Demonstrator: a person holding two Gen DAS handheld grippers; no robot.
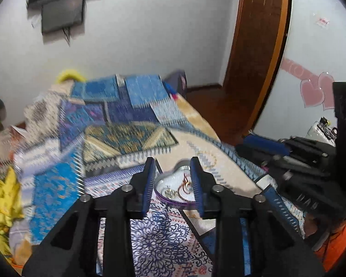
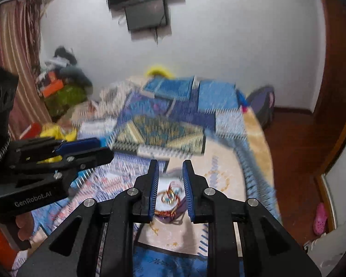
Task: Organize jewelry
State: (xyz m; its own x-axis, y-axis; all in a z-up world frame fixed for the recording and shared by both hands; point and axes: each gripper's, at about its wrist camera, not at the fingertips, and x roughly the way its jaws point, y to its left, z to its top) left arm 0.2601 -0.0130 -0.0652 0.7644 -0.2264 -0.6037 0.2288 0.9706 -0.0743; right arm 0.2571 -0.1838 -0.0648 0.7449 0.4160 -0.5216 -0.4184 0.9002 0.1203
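Blue-and-cream patchwork bedspread (image 1: 117, 138) fills the middle and lower half of both views, heavily smeared by motion. On it, low in the centre of the left wrist view, sits a heart-shaped tray (image 1: 160, 192) with a purple rim, holding jewelry (image 1: 184, 185): a reddish-gold bangle and some small silvery pieces. In the right wrist view the same tangle of bangles (image 2: 169, 196) shows just below centre, framed by the fingers. The left gripper (image 1: 174, 184) hovers above the tray with its jaws apart and empty, touching nothing; the right gripper (image 2: 170, 188) likewise stands parted over the jewelry, a little narrower, gripping nothing. The risk, judging from the blur, is speed: a fast descent could strike the tray rim and tip it on the soft bedding, scattering the small pieces into the folds. With both tools crowded over one small tray, they might also collide, or a pinch could snag several tangled pieces at once.
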